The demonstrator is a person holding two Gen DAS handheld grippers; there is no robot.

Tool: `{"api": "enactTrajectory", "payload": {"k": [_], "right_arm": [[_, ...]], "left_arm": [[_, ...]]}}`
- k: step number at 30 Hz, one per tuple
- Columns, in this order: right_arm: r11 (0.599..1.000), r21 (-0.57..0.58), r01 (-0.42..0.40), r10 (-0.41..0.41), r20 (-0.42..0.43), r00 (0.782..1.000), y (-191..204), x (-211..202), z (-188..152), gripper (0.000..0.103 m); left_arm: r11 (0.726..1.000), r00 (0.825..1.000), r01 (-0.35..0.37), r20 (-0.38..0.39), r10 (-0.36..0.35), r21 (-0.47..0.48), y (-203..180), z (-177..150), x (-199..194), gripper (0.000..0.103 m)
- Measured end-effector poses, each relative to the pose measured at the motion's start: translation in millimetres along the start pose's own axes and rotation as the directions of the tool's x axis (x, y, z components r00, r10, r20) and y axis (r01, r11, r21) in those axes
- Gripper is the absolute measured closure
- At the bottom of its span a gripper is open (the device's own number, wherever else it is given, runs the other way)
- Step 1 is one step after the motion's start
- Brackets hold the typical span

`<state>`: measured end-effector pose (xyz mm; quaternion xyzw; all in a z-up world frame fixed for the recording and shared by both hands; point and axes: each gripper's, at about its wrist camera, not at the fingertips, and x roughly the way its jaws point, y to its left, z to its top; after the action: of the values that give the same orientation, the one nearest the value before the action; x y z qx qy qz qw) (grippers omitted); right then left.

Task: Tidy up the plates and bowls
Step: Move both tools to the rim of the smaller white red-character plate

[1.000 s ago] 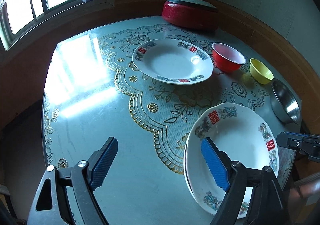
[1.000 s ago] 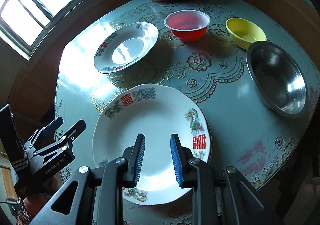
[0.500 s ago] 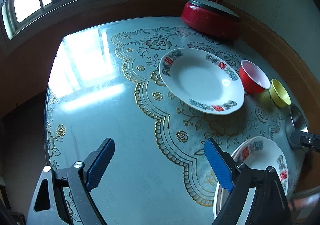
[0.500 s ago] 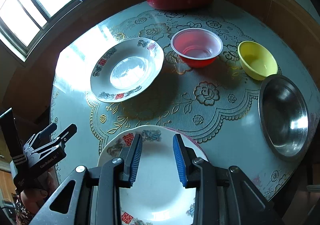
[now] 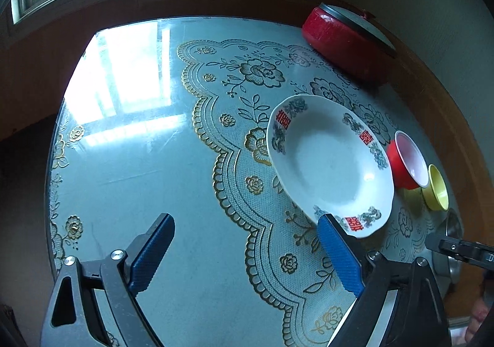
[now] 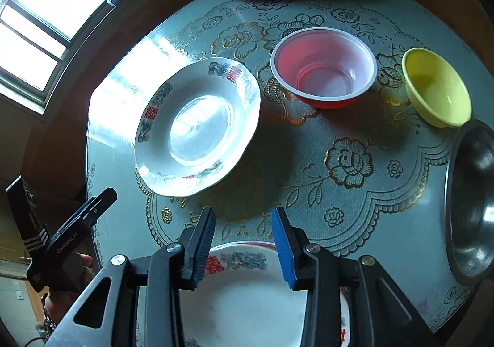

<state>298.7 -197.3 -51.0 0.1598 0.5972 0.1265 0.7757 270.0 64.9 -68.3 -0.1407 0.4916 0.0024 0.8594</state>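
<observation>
Two white patterned plates lie on the glass-topped table (image 6: 386, 223), one far (image 6: 197, 127), one near (image 6: 247, 294), beneath the right gripper (image 6: 244, 242), whose empty jaws are opening, as are the left gripper's (image 5: 244, 254), also empty.

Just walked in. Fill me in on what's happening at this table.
A person holds a two-finger tool in each hand over a round table, sorting dishes. Neither tool grips anything: the left tool is opening over bare cloth, and the right tool is opening above the near plate. A second plate, a red bowl, a yellow bowl and a steel bowl sit separately, unstacked.
</observation>
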Motion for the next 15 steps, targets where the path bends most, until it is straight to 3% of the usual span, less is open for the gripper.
{"api": "enactTrajectory", "payload": {"k": [7, 15], "right_arm": [[0.998, 0.030, 0.060, -0.059, -0.031, 0.998, -2.6, 23.7, 46.5, 0.065], [0.997, 0.035, 0.070, -0.068, -0.076, 0.995, -1.9, 62.9, 82.1, 0.065]], "left_arm": [[1.000, 1.000, 0.014, 0.015, -0.014, 0.001, -9.1, 35.9, 18.7, 0.009], [1.000, 1.000, 0.004, -0.001, -0.004, 0.020, -21.0, 59.7, 51.8, 0.011]]}}
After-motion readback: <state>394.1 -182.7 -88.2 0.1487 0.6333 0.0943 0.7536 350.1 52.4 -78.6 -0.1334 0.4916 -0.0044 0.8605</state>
